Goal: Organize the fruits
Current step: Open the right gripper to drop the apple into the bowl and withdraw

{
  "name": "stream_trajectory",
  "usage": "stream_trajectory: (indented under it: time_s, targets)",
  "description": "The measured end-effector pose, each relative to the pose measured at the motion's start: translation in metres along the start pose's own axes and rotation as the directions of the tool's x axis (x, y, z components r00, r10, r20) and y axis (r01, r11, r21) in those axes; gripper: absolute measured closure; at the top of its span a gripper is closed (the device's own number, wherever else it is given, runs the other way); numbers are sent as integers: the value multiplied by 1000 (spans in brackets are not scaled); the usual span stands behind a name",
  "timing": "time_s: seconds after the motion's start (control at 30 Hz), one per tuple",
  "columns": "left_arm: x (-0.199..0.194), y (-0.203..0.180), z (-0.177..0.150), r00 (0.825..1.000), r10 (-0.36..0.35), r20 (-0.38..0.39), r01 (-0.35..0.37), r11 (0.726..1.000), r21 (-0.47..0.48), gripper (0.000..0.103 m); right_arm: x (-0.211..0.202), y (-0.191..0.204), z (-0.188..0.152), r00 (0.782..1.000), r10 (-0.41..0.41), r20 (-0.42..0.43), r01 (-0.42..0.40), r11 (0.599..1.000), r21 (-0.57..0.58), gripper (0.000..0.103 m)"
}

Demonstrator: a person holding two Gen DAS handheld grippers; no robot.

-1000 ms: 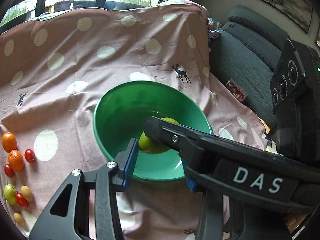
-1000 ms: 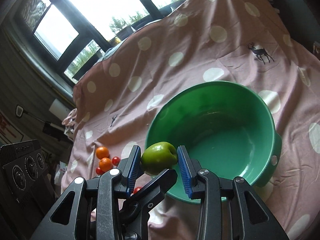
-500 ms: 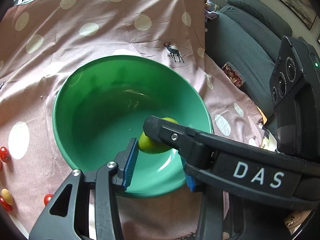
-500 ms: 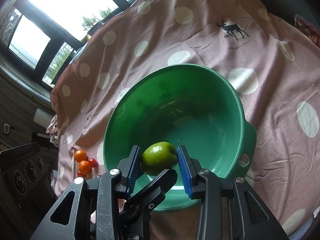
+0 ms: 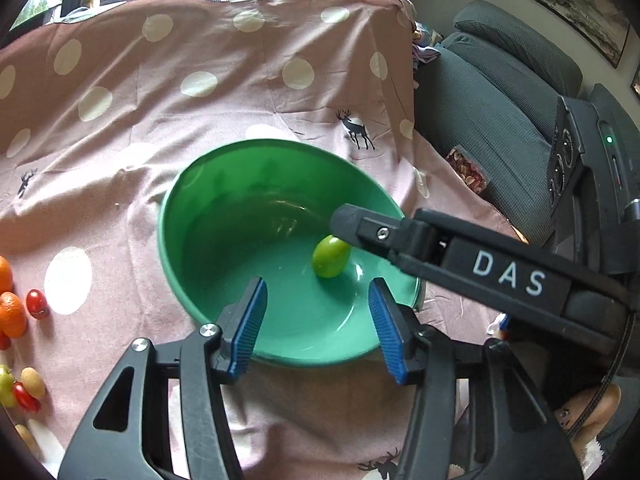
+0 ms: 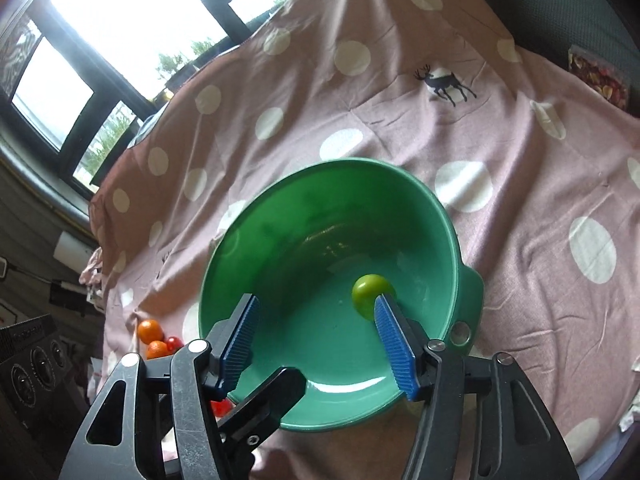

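A pink polka-dot cloth (image 5: pixel 248 92) covers the surface, and near its middle stands the green bowl (image 5: pixel 208 216), the largest of the task's things. Both tools hang over the bowl's near rim, pointing steeply down into it. The right hand-held gripper (image 6: pixel 316 340) has just been opening; its blue pads now stand apart with nothing between them, and the green fruit (image 6: pixel 370 288) lies loose on the bowl floor, just beyond the tip of its right-hand finger. The left hand-held gripper (image 5: pixel 318 324) has likewise just been opening and is empty, pads apart; in its view the same green fruit (image 5: pixel 330 256) sits ahead and slightly right of centre, its long axis tilted a little from upright. What remains to sort lies well off to the left: oranges (image 5: pixel 12 314) and small tomatoes (image 5: pixel 37 304) clustered on the cloth. By my judgement the left hand is nearer them, so the next reach is leftward, away from the bowl.
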State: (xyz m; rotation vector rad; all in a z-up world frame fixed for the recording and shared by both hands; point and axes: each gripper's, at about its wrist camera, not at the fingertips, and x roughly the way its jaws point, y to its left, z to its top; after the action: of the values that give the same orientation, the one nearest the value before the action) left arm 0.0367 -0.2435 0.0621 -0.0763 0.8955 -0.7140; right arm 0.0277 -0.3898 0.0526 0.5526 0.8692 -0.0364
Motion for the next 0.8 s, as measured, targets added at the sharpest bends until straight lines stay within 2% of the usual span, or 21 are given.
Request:
stream_trajectory:
  time_s: [0.07,0.17,0.23,0.33,0.4,0.5,0.6,0.8]
  targets:
    - [-15,7,-3,999,19,27,-19,1000,-17,43,-6,5,1,999,-14,41,15,1000,-14,40]
    - [-43,22,-8,995,56,79,-52,997,-53,29,-14,14,0,996,-10,91,14,999,-44,26]
    - [-63,33,-12,988,95,120,-87,993,-76,23,-19,23,-1,993,1,122,7,997,-71,23]
    - [-90,51,-19,971,178,157,-160,980,-120,12,-25,39,-4,987,32,158,-14,993,-113,15]
    - [-106,65,-25,953,245,176,-216,962,-167,3,-28,48,-7,982,55,180,-30,990,-140,7]
    - [-130,86,-37,926,317,205,-269,936,-227,1,-30,62,-12,975,103,199,-71,984,-164,4]
    - [-148,108,-48,907,366,209,-303,910,-283,1,-28,77,-20,970,147,193,-108,974,-199,3]
    - [-170,151,-74,851,496,172,-414,835,-362,1,-17,105,-36,974,131,185,-75,956,-283,2]
